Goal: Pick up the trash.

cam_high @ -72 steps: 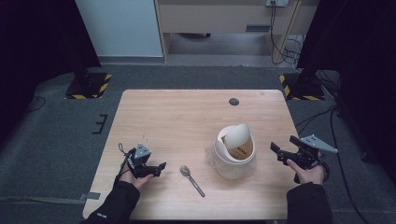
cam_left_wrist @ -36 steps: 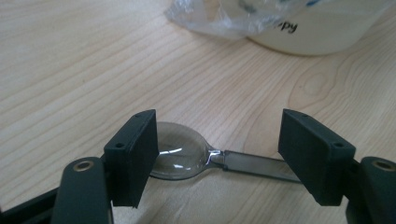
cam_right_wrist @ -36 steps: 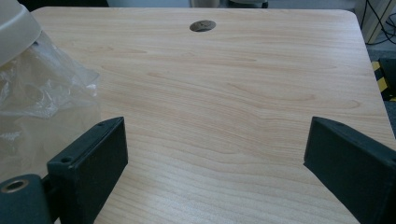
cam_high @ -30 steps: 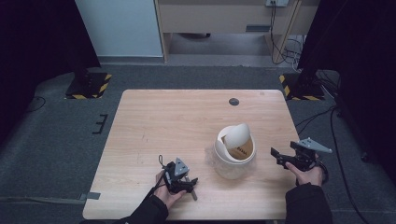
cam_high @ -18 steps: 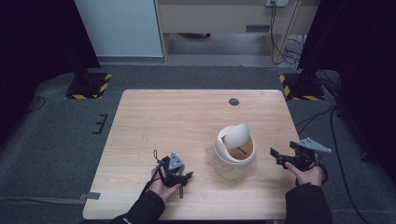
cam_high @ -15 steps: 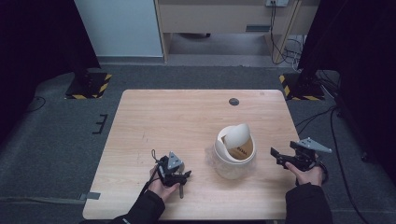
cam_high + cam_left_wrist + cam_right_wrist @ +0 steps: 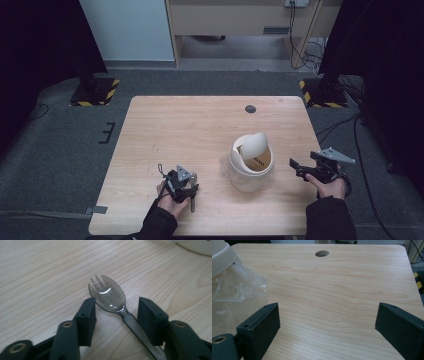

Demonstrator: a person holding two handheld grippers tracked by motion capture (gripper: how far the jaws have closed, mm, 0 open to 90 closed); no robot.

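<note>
A clear grey plastic spork (image 7: 107, 293) lies flat on the wooden table (image 7: 190, 130), tines pointing away from me. My left gripper (image 7: 117, 307) is open, with one jaw on each side of the spork's neck; the left jaw is close against the bowl's edge. In the high view the left gripper (image 7: 183, 183) sits near the table's front edge, and the spork's handle (image 7: 192, 204) sticks out below it. To the right stands a white bin (image 7: 251, 160) with a swing lid. My right gripper (image 7: 296, 169) is held open beside the bin, with nothing between its jaws (image 7: 329, 317).
A clear plastic liner (image 7: 237, 290) bulges from under the bin's rim (image 7: 222, 257), close to the right gripper's left jaw. A round cable hole (image 7: 250, 108) sits near the table's far edge. Bare wood stretches across the left and far parts of the table.
My left gripper came in from the left front onto the spork, then shifted slightly left; the spork's handle now points toward the front edge. The right gripper has barely moved.
</note>
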